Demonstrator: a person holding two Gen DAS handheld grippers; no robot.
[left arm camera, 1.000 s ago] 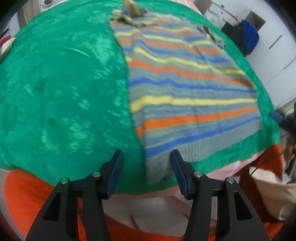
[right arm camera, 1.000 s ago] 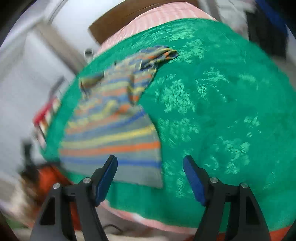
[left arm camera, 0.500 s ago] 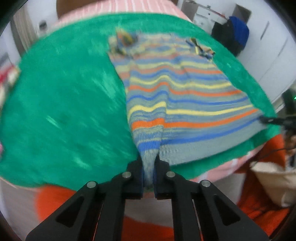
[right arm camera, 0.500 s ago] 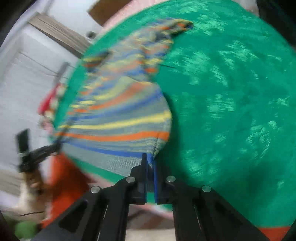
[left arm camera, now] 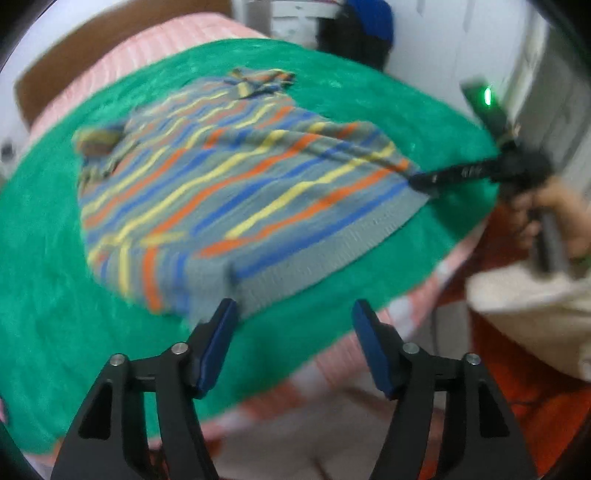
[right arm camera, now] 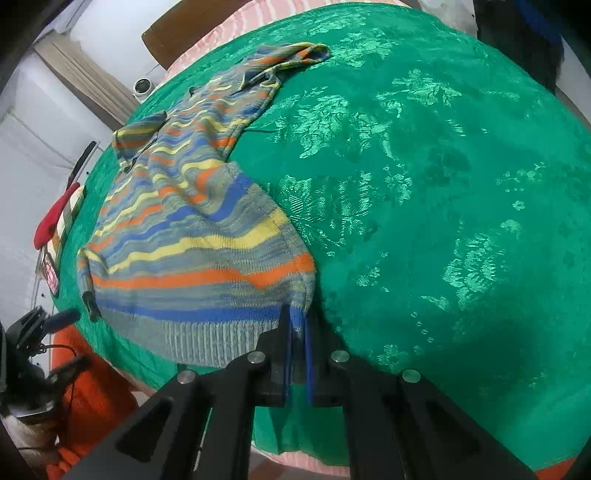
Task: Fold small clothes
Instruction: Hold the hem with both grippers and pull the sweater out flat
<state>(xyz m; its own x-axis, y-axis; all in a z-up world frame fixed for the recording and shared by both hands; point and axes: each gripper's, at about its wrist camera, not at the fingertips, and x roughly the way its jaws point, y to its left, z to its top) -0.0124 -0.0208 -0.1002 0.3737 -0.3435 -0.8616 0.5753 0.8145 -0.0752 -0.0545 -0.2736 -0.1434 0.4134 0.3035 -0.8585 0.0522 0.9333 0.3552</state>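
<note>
A small knit sweater (left arm camera: 229,195) with grey, blue, orange and yellow stripes lies on a green blanket (left arm camera: 55,295). My left gripper (left arm camera: 295,332) hovers over the blanket's near edge. Its jaws are opening, with nothing between them. The sweater's near hem corner (left arm camera: 207,291) lies bunched just beyond the left fingertip (left arm camera: 221,321). My right gripper (right arm camera: 297,332) is shut on the other hem corner of the sweater (right arm camera: 192,236), with that edge lifted a little. In the left wrist view the right gripper (left arm camera: 443,177) pinches the far hem corner, with a person's hand (left arm camera: 554,206) behind it.
The green blanket (right arm camera: 443,184) covers a bed with a pink striped sheet (left arm camera: 332,369) and a brown headboard (right arm camera: 166,33). Orange cloth (left arm camera: 517,369) and a cream bag (left arm camera: 535,314) sit off the bed's near side. A red item (right arm camera: 55,218) lies at the left edge.
The left gripper, shut on the near hem corner half a second ago, has let it go, opened and pulled back. The right gripper closed on its corner and still holds it.
</note>
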